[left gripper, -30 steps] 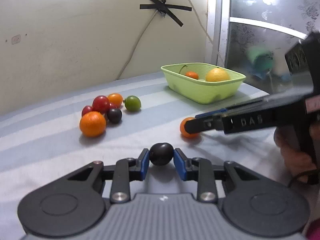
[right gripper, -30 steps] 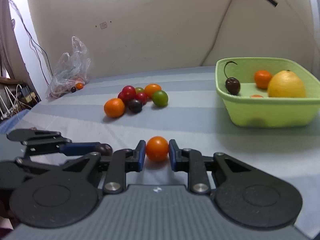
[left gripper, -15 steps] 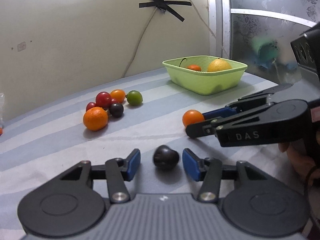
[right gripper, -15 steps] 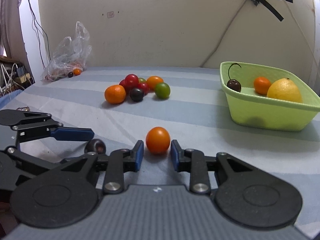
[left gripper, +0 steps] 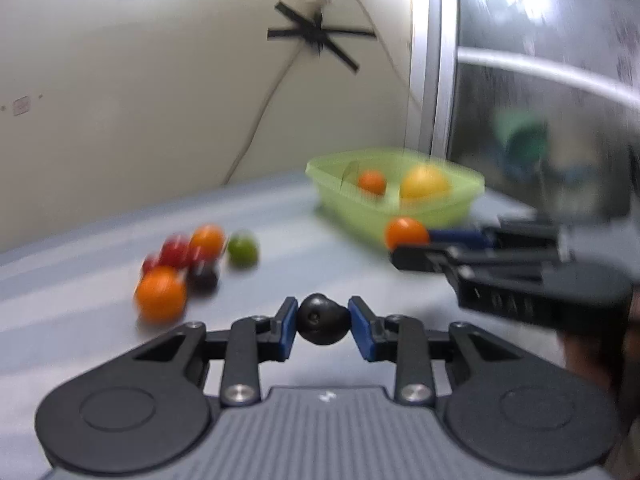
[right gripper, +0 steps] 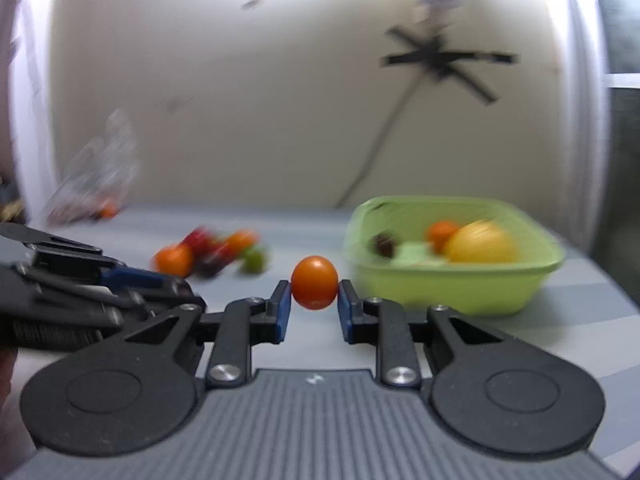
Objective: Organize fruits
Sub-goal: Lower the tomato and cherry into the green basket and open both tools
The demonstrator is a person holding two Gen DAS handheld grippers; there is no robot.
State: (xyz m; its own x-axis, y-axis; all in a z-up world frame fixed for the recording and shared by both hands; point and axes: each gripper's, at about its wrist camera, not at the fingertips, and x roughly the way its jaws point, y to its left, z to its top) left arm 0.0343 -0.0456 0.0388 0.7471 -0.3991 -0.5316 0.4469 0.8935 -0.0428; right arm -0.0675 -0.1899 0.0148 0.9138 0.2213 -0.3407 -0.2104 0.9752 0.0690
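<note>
Between the blue pads of the left claw (left gripper: 322, 322) sits a dark fruit (left gripper: 321, 320), pinched on both sides and lifted off the worktop (left gripper: 280, 220). Right claw (right gripper: 314, 302) grips an orange fruit (right gripper: 314, 282) the same way, held up in front of the green tub (right gripper: 452, 288). Both views blurred.

Worktop is covered in a pale blue-grey striped cloth. Tub sits toward its far right, holding a yellow fruit (right gripper: 480, 246), a small orange one (right gripper: 440, 232) and a dark one (right gripper: 384, 245). Left of the tub, well apart from it, a loose cluster (left gripper: 192, 268) lies on the cloth: red, orange, dark and one green fruit (left gripper: 242, 249), bunched close, some touching.

Behind the worktop a cream wall (left gripper: 140, 80) with black tape (left gripper: 316, 38) crossed over a cable running down to the surface. Right of it a metal frame with patterned glass (left gripper: 540, 100). Far left by the wall, a clear plastic bag (right gripper: 92, 184), contents too blurred to tell.
</note>
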